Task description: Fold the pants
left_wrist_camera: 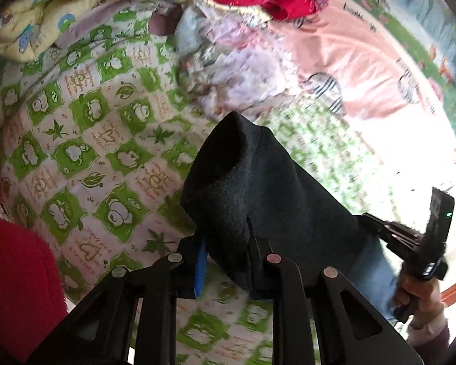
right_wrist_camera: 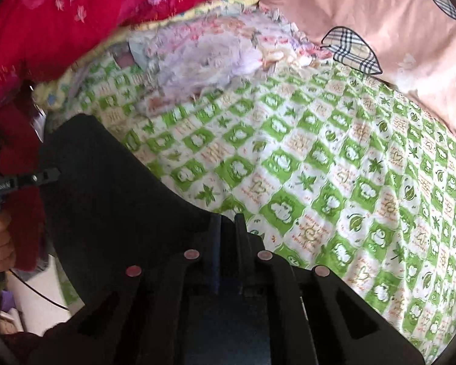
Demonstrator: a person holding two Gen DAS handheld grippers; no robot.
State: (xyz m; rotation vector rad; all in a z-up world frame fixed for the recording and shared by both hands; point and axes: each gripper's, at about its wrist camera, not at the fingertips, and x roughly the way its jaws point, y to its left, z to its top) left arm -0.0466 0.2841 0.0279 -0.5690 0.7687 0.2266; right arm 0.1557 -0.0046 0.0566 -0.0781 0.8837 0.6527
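Note:
The black pants (left_wrist_camera: pixel 258 182) hang lifted above the green-and-white patterned bedsheet (left_wrist_camera: pixel 91 140). My left gripper (left_wrist_camera: pixel 228 240) is shut on a bunched edge of the pants, which drape to the right toward the other gripper (left_wrist_camera: pixel 410 237), seen at the right with a hand on its handle. In the right wrist view my right gripper (right_wrist_camera: pixel 226 222) is shut on the pants (right_wrist_camera: pixel 115 188), which stretch away to the left toward the left gripper (right_wrist_camera: pixel 24 181). The cloth is held taut between the two grippers.
A red quilt (right_wrist_camera: pixel 91 3) and a crumpled pale floral blanket (right_wrist_camera: pixel 209 57) lie at the far side of the bed. A pink pillow (right_wrist_camera: pixel 380 21) with plaid hearts sits at the right. A yellow cartoon quilt (left_wrist_camera: pixel 30 27) lies far left. The sheet (right_wrist_camera: pixel 334 167) spreads below.

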